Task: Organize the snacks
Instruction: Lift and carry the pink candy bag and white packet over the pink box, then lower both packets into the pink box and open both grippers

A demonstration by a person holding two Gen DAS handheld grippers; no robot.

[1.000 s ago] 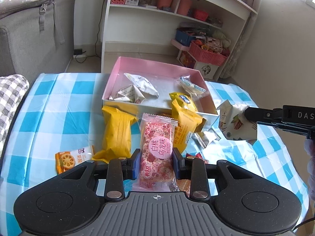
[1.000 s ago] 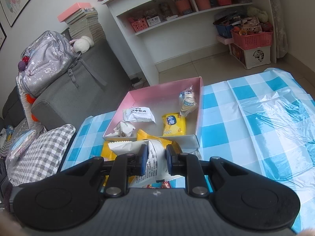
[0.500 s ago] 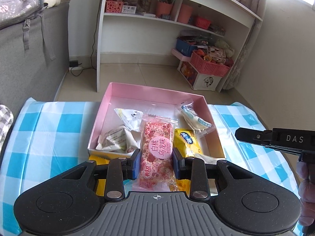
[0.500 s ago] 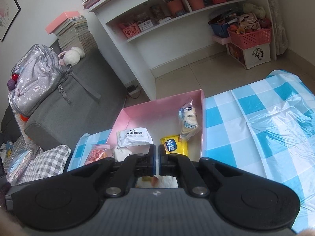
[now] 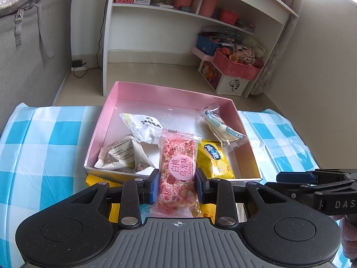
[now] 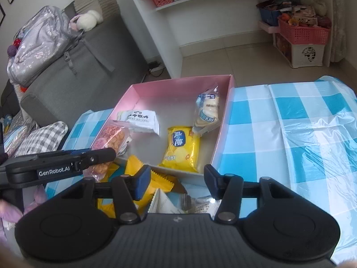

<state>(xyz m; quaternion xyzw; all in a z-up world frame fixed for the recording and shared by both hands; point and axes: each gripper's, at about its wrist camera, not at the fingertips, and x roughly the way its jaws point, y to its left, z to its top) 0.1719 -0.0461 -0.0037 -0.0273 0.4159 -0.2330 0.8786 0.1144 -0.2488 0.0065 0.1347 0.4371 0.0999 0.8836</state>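
Left tool (image 5: 177,184) clamped across pink snack pack (image 5: 177,174), light, crinkly, crushable; I grip mid-body. Right tool (image 6: 175,184) jaws just opened, nothing between, above pink box (image 6: 219,134).

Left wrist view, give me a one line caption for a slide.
Left gripper holds a pink snack bar over the near edge of the pink box, where four snacks already lie.

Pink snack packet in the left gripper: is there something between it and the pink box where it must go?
Nothing visible. The pink snack packet, clamped in the left gripper, hangs above the near wall of the open pink box.
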